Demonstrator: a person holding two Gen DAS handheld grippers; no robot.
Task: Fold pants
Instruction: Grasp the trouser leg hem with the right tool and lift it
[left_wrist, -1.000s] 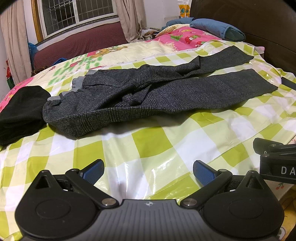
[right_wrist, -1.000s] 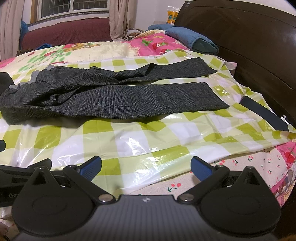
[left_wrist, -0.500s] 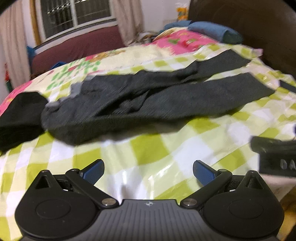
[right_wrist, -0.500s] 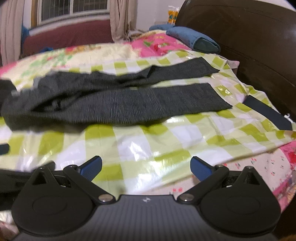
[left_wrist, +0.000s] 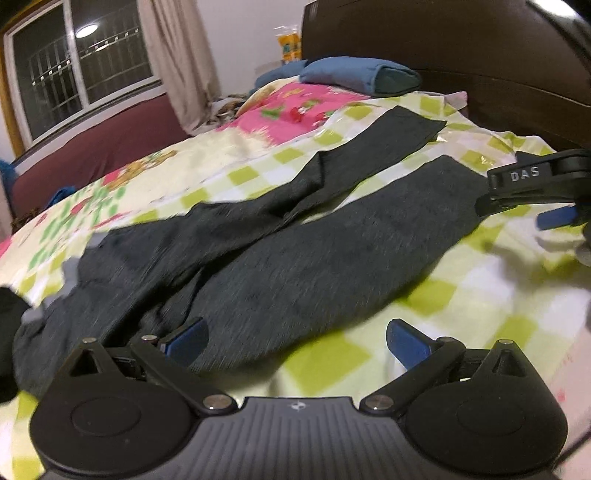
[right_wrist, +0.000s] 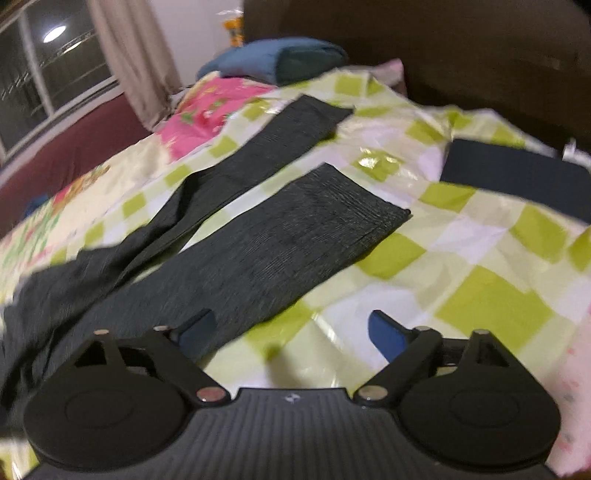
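our left gripper (left_wrist: 295, 338) is spread wide and empty by the pants (left_wrist: 295, 266), our right gripper (right_wrist: 288, 330) has just been closing a bit with nothing between its jaws, and near the pants the slippery checked sheet (right_wrist: 480, 295) could get pinched too.

Bed covered by a glossy green-and-white checked sheet (left_wrist: 491, 291). Pink floral quilt (left_wrist: 295, 107) at the far end, with a blue rolled pillow (left_wrist: 354, 74) against the dark wooden headboard (left_wrist: 461, 40). Barred window (left_wrist: 70, 70) and beige curtain (left_wrist: 177, 62) far left. Dark flat strip (right_wrist: 517, 177) lies far right on the sheet.
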